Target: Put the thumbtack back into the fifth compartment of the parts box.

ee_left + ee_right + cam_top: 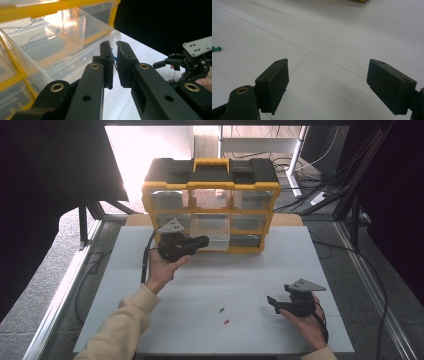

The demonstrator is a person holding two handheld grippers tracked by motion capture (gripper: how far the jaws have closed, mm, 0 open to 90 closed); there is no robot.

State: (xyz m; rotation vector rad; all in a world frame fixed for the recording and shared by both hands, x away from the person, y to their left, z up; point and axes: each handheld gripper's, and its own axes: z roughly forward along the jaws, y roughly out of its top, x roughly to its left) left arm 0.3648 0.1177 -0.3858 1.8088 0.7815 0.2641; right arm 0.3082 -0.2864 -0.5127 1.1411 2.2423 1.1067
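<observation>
A yellow and black organizer box with clear drawers stands at the back of the white table. Its middle drawer is pulled out, and the left gripper view has it as a clear tub. My left gripper hovers at that drawer's front, shut on a small blue pushpin pinched between its pads. My right gripper rests low over the table at the front right, its jaws wide open with nothing between them. A green pushpin and a red pushpin lie on the table to its left.
The green pushpin lies well to the left of my right gripper's jaws. Cables trail on the floor behind and right of the table. Dark curtains flank both sides. My right gripper and hand appear far off in the left gripper view.
</observation>
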